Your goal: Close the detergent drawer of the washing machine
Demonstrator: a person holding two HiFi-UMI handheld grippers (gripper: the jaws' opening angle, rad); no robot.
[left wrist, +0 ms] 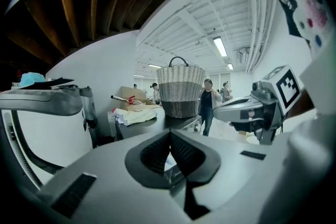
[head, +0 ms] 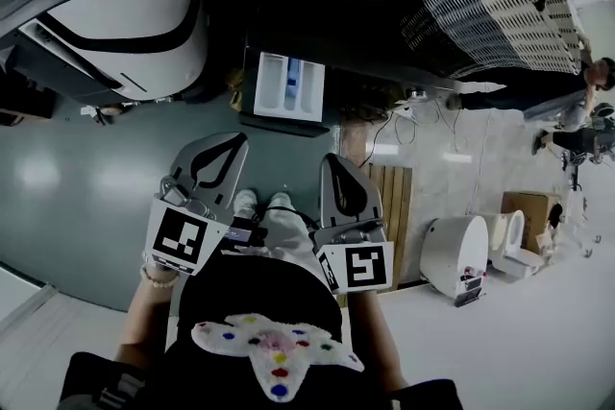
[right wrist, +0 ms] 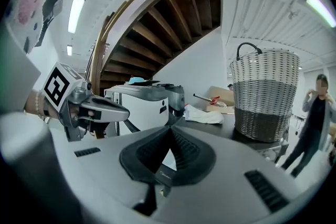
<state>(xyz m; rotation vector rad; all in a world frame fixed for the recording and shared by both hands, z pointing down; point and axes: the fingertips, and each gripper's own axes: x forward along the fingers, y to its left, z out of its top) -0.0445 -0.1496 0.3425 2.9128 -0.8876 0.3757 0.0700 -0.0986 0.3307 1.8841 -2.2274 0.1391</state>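
Left tongs (head: 231, 141) and right tongs (head: 333, 160) together, empty, detergent drawer (head: 288, 87) out, white, perhaps blue-centred

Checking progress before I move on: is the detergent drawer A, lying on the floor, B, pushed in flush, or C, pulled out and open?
C: the head view shows the detergent drawer sticking out of the front of the washing machine, its white inside open to view from above.
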